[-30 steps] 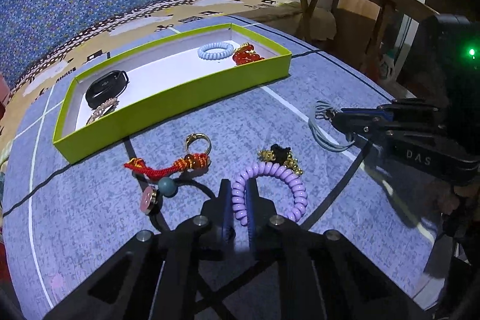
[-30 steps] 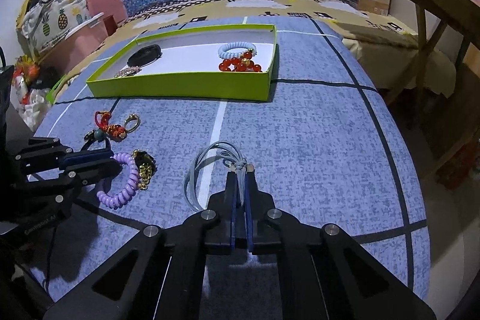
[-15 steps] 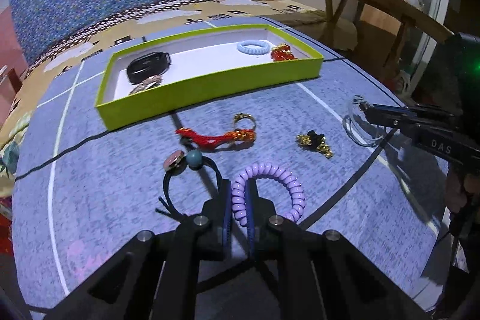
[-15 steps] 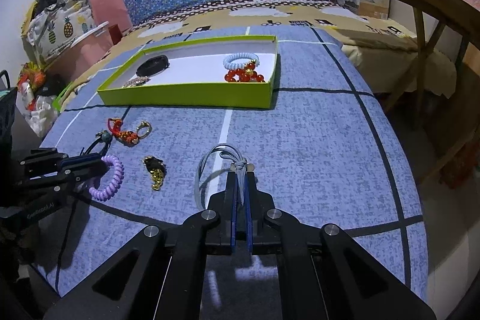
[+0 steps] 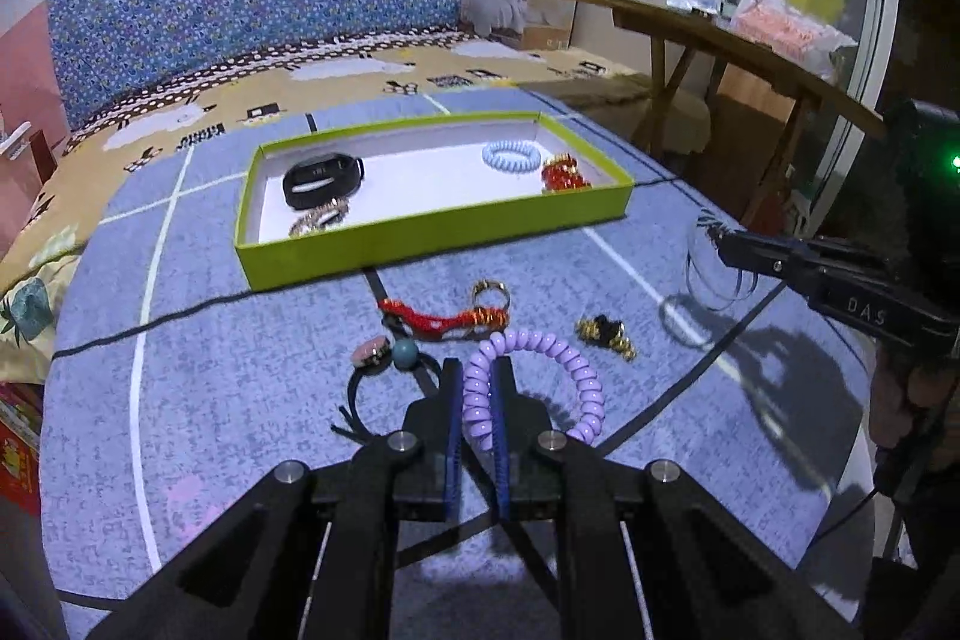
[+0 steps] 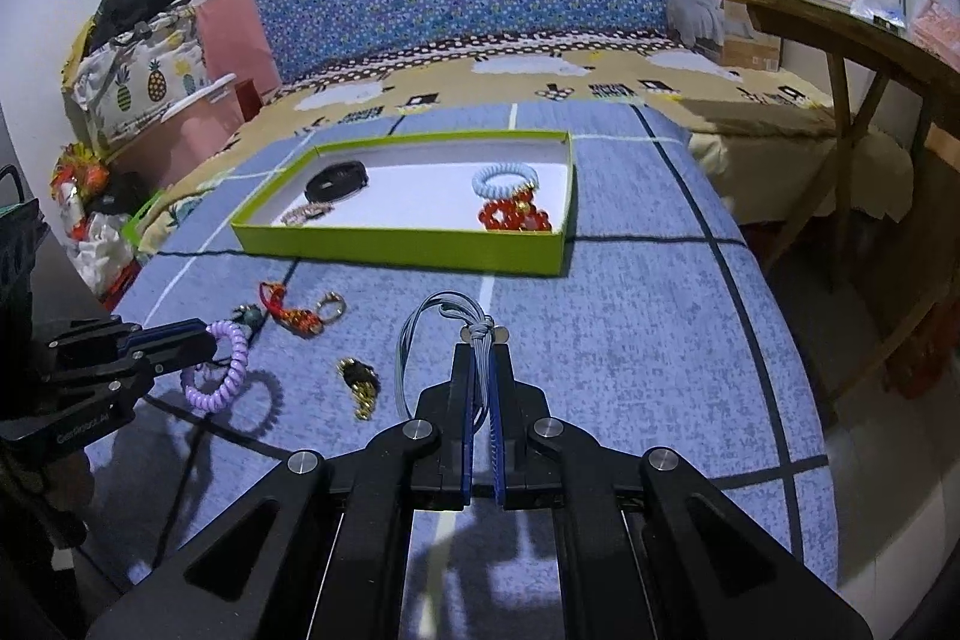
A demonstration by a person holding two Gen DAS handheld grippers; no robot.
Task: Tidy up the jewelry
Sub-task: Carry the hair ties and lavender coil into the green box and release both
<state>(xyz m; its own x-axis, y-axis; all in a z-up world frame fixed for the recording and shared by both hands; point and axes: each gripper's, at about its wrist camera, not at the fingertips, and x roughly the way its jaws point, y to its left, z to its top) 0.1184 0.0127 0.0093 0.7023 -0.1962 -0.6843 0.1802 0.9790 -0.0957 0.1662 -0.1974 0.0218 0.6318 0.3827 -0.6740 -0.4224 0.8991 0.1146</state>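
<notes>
L gripper (image 5: 477,400) pinches purple coil (image 5: 540,382); R gripper (image 6: 480,376) pinches grey cord (image 6: 420,340). Both lifted; tray (image 5: 420,238) ahead. Risk: your 2 loops dangle loose, could snag tray wall or slip.

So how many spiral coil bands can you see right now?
2. A purple coil band is clamped in the left hand-held gripper, lifted above the blue mat. A pale blue coil band lies inside the green tray beside the red beads. None seem hidden.
</notes>
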